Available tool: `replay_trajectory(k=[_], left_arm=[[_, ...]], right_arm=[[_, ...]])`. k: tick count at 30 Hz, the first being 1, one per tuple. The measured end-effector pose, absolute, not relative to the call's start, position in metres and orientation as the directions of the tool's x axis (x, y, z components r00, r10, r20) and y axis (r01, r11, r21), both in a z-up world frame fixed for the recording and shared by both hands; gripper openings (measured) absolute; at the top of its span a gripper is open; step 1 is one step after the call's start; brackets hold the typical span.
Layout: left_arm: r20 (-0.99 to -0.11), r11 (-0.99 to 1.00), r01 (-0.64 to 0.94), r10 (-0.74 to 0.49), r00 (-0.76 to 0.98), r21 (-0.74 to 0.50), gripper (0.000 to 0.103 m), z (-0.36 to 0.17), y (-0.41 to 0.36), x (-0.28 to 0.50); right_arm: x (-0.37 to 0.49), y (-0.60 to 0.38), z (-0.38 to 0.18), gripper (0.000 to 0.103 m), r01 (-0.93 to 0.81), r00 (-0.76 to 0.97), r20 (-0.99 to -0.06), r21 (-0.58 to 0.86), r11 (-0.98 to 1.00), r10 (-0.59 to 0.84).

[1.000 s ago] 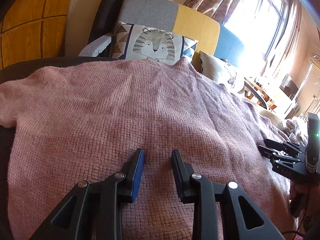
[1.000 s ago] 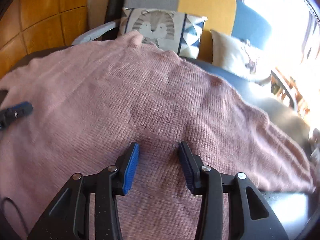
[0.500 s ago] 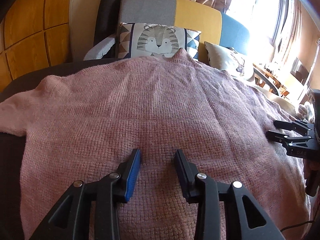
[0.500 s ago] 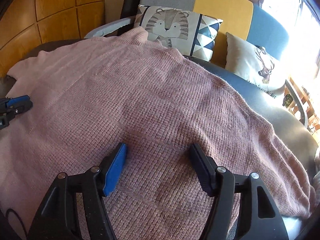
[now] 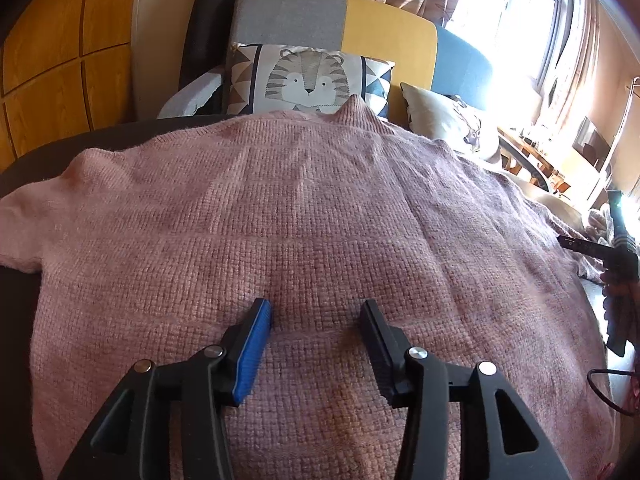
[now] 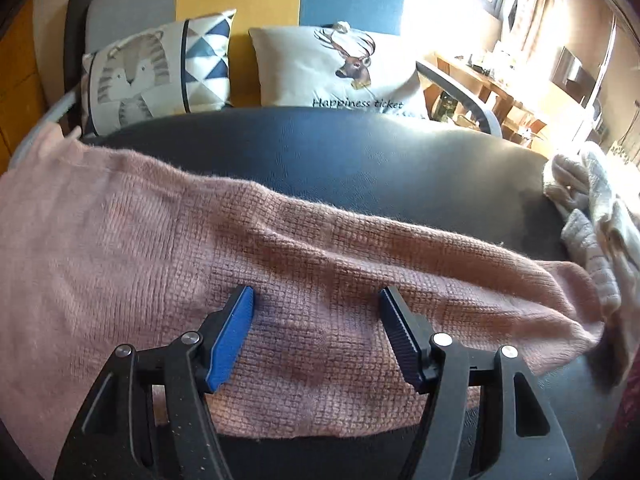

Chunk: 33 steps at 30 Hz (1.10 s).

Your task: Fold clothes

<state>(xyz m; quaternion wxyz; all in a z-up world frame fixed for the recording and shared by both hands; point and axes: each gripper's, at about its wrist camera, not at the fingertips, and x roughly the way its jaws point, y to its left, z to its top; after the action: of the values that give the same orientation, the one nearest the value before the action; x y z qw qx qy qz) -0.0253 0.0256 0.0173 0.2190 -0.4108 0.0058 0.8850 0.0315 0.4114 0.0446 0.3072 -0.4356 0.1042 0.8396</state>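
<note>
A pink knitted sweater [image 5: 304, 224] lies spread flat on a dark surface [image 6: 340, 160], neck pointing away toward the cushions. My left gripper [image 5: 316, 312] hovers open over the lower middle of the sweater's body, nothing between its fingers. In the right wrist view the sweater's right sleeve [image 6: 440, 264] stretches out to the right. My right gripper [image 6: 316, 300] stands open just above the sleeve near the armpit. The right gripper [image 5: 592, 246] also shows at the far right edge of the left wrist view.
A tiger cushion [image 5: 308, 80] and a deer cushion [image 6: 340, 68] lean against a grey, yellow and blue sofa back [image 5: 384, 28]. A pale crumpled garment [image 6: 592, 208] lies at the right end of the surface. A bright window [image 5: 520, 12] is at right.
My right gripper has swung right, from over the sweater's body to over its right sleeve, and opened wider. My left gripper has pulled back slightly and opened wider.
</note>
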Motion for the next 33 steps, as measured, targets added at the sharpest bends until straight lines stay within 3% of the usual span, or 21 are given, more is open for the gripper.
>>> replay_trajectory(k=[5,13,18,33], left_arm=[[-0.730,-0.919,-0.343,0.368,-0.576,-0.193,0.050,0.018,0.027,-0.027],[-0.742,-0.923,-0.358,0.339,-0.578,-0.144,0.063,0.019,0.045,-0.026],[-0.748,-0.909,-0.380,0.370,-0.552,-0.170,0.069,0.021,0.043,-0.028],[-0.780,-0.860,-0.510,0.306,-0.546,0.020,0.069,0.027,-0.008,0.011]], right_arm=[[0.022,0.443,0.042,0.070,-0.614,-0.450,-0.797,-0.052,-0.788,0.402],[0.012,0.476,0.040,0.074,-0.590,-0.446,-0.815,-0.045,-0.806,0.371],[0.018,0.448,0.065,0.071,-0.655,-0.405,-0.815,-0.059,-0.754,0.415],[0.016,0.198,0.038,0.072,-0.045,-0.572,-0.798,-0.199,-0.979,0.189]])
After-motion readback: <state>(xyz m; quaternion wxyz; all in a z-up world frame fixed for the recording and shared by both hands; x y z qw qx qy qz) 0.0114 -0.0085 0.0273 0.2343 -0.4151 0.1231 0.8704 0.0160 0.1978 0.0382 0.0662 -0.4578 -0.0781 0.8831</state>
